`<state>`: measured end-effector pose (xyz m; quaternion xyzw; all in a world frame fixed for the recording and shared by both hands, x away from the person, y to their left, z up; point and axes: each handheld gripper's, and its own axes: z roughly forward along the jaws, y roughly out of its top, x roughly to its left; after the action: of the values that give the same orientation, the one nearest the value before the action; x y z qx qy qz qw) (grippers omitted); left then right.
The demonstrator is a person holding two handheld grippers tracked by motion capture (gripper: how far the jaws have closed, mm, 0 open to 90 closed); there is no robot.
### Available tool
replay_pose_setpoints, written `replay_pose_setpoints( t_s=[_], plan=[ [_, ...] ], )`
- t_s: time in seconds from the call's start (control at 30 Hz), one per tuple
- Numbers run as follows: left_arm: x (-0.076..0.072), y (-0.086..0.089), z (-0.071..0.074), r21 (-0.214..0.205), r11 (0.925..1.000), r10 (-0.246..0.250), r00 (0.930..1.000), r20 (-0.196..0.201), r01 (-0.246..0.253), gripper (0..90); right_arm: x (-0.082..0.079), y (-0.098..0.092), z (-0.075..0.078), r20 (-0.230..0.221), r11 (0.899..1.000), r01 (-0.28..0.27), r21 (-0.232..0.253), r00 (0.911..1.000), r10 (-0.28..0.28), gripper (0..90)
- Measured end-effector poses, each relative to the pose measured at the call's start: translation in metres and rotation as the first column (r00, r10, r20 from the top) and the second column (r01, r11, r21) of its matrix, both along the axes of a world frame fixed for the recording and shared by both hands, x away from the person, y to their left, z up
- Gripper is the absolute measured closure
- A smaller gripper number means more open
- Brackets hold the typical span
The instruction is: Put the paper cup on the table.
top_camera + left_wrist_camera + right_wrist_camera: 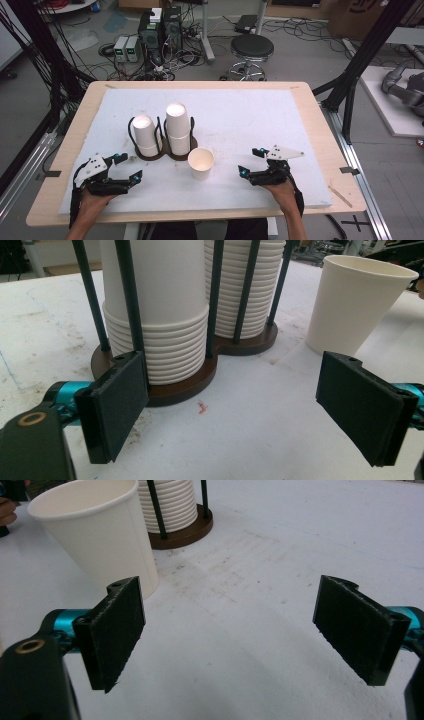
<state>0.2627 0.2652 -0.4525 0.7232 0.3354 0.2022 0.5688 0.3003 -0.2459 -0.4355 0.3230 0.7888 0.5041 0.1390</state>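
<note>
Both tongs rest low on the white foam sheet (250, 107) in the high view: the left gripper (126, 167) and the right gripper (251, 161) each have jaws spread wide and hold nothing. Between them an upright paper cup (200, 163) stands just beside the brown cup holder (167, 150), which carries two stacks of upturned cups (178, 127) inside black rods. The wooden table (320, 125) shows as a rim around the sheet, with bare sheet to the far right; beyond it stand a stool (251, 50) and computer boxes (160, 30) among cables. From the left gripper view, the near stack's ribbed rims and a small reddish fleck (202, 408) on the sheet appear. From the right gripper view, scuffed open sheet lies ahead, with the cup at the left.
</note>
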Motion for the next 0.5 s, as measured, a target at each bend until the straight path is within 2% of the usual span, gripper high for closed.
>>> replay_pose_setpoints(
  t_s=[0.37,0.43,0.5],
  plan=[
    [0.001,0.000,0.000,-0.001,1.0000,-0.005,1.0000,-0.008,0.005,13.1,-0.003,-0.004,-0.006,-0.018,1.000,0.022,-0.002,0.9996,-0.022,13.9],
    [0.001,0.000,0.000,-0.002,1.0000,-0.006,0.9999,-0.010,0.006,13.0,-0.002,-0.005,-0.010,-0.033,1.000,0.018,0.019,0.9993,-0.017,14.0],
    [0.002,0.000,0.000,-0.002,1.0000,-0.008,0.9999,-0.014,0.008,13.0,-0.002,-0.006,-0.015,-0.055,1.000,0.026,0.016,0.9982,-0.025,14.0]
  ],
)
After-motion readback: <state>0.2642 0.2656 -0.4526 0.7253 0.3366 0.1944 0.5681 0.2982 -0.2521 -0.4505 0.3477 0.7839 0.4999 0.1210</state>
